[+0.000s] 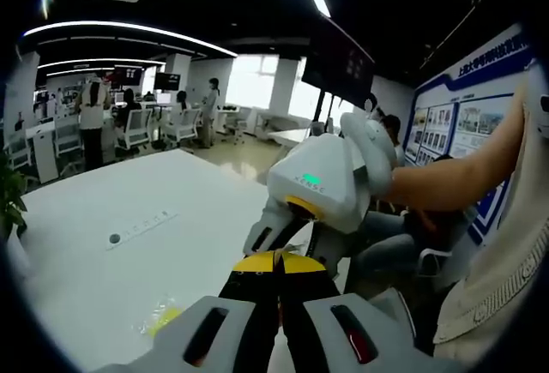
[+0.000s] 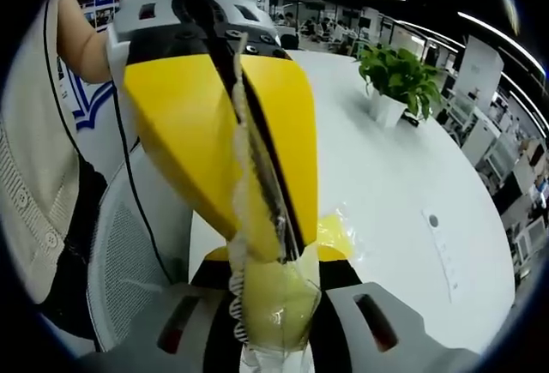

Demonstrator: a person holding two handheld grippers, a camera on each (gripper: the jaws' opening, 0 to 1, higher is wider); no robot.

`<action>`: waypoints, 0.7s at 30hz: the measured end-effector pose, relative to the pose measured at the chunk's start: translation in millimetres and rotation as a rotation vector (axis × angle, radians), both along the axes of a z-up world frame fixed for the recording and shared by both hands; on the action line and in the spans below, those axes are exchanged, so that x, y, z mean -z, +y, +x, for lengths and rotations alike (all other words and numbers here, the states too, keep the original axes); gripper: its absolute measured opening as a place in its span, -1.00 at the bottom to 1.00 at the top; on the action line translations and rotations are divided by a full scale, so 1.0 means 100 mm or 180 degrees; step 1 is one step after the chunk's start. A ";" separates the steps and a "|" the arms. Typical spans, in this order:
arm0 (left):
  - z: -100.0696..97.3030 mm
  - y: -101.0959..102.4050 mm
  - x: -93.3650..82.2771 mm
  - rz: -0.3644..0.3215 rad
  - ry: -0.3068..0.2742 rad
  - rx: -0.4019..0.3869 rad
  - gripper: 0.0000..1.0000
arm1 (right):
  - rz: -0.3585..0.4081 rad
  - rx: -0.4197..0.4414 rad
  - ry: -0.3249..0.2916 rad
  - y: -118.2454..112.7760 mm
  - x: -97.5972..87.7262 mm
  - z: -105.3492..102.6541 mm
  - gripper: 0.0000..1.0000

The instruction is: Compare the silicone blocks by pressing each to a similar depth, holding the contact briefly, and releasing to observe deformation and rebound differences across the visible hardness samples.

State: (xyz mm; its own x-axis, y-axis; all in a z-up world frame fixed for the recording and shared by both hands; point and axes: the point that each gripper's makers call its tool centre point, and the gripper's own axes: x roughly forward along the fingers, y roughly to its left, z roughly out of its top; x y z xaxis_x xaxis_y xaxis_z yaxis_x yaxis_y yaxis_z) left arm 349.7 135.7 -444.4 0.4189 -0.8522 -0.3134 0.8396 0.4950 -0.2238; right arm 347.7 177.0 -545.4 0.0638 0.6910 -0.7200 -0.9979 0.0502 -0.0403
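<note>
My right gripper (image 2: 273, 280) is shut on a clear plastic bag (image 2: 270, 304) with a pale yellow silicone block inside. The left gripper (image 2: 280, 249) reaches in from above with its big yellow jaws closed on the bag's thin film edge (image 2: 244, 159). In the left gripper view, my left gripper (image 1: 276, 260) is shut, tip to tip with the white right gripper (image 1: 290, 247); the bag is hidden there. Another yellow piece in clear wrap (image 2: 339, 231) lies on the white table (image 2: 386, 184), also seen low down as a yellow packet (image 1: 163, 320).
A long white strip with a dark dot (image 1: 141, 227) lies mid-table. A potted plant (image 2: 399, 73) stands further back. A mesh office chair (image 2: 129, 261) is at the table edge beside the person's arm (image 1: 446, 176). People and desks sit in the far office.
</note>
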 end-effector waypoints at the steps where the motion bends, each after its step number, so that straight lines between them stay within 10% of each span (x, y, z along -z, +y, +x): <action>1: 0.00 0.00 0.00 0.0002 -0.0002 -0.0004 -1.00 | 0.0003 0.0001 -0.0021 0.00 0.00 0.01 -0.61; 21: 0.05 0.00 0.05 0.0001 0.0056 -0.0009 -1.00 | 0.0047 -0.0032 -0.0101 0.00 0.03 0.06 -0.51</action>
State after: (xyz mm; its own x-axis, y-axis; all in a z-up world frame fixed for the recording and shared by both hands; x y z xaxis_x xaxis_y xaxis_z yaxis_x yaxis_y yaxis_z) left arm 355.0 135.8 -449.3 0.4158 -0.8509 -0.3210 0.8341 0.4975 -0.2383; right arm 353.6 176.6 -547.9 0.0795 0.7023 -0.7075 -0.9966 0.0410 -0.0713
